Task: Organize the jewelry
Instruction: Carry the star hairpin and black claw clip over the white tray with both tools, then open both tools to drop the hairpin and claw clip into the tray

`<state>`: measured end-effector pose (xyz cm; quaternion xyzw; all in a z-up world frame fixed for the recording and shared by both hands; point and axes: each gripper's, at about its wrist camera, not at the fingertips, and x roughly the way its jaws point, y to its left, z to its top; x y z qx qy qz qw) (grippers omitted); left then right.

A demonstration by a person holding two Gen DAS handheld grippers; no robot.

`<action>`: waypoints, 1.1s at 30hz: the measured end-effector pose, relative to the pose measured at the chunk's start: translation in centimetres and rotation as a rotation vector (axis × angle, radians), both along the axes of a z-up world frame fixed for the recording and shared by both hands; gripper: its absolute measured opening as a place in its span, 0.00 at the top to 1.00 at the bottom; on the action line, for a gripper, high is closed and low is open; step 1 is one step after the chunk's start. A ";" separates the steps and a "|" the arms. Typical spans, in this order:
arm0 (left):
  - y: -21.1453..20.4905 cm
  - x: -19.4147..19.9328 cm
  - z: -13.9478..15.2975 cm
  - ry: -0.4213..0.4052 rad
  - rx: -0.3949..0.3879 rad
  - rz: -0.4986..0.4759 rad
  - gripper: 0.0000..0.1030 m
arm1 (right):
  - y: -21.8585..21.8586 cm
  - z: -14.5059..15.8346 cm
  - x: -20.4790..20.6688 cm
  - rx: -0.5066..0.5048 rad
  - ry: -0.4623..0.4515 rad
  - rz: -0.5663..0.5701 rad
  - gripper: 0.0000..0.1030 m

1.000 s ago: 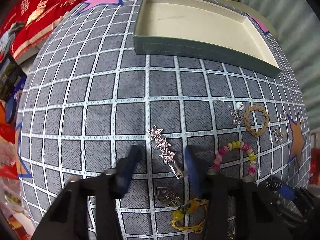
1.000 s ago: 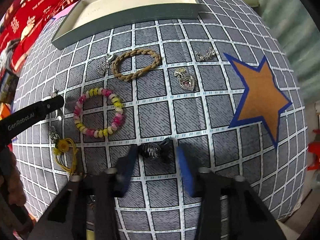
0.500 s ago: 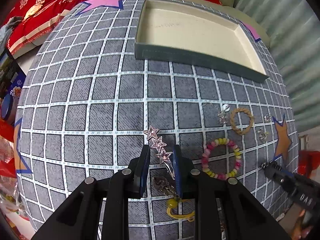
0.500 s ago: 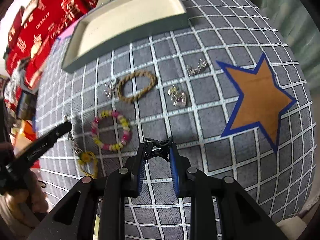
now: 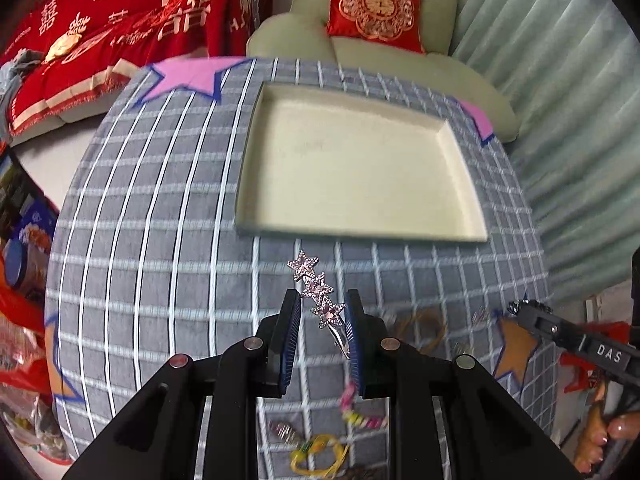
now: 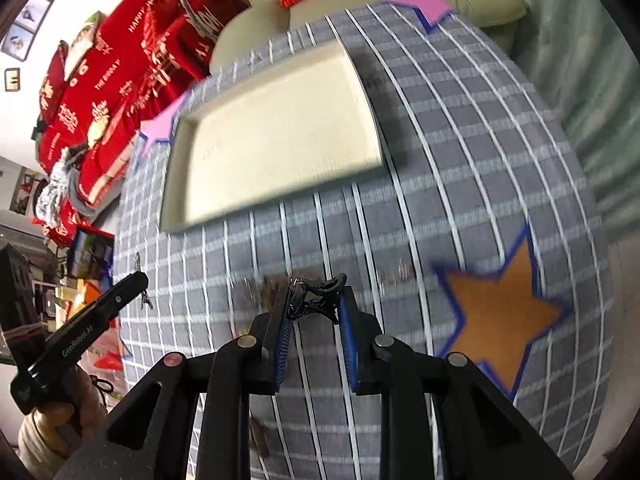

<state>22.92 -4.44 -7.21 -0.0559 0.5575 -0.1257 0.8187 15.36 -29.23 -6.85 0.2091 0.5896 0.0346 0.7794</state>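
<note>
Jaws of the left gripper (image 5: pixel 323 312) stand narrow and clamp a star hair clip (image 5: pixel 320 300) by its metal shank, the three pink stars projecting forward past the fingertips and clear of the table (image 5: pixel 160 264). Jaws of the right gripper (image 6: pixel 314 304) are likewise narrow and hold a small black clip (image 6: pixel 316 300) at the very tips, also lifted off the cloth. Progress is judged early: two pieces are picked up, none is deposited. On the near part of the table, below and right of the left gripper in its view, several pieces remain: a beaded bracelet (image 5: pixel 362 416), a yellow cord piece (image 5: pixel 316 456) and a braided ring (image 5: pixel 422 326), all blurred; other small pieces beside them cannot be identified. The single container, a shallow tray (image 5: pixel 460 168) with a cream lining, sits at the far side of the table, well apart from both grippers. Its floor shows no jewelry in either view. Remaining work, as judged: carry both held clips to the tray, release them inside, then collect the pieces left on the near table. In the right wrist view the left gripper appears at the left edge, held in a hand (image 6: pixel 48 428).
</note>
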 end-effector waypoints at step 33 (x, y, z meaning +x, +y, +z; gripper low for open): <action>-4.4 12.8 -8.0 -0.004 0.231 0.042 0.68 | 2.3 -8.2 19.3 -0.059 0.036 0.165 0.75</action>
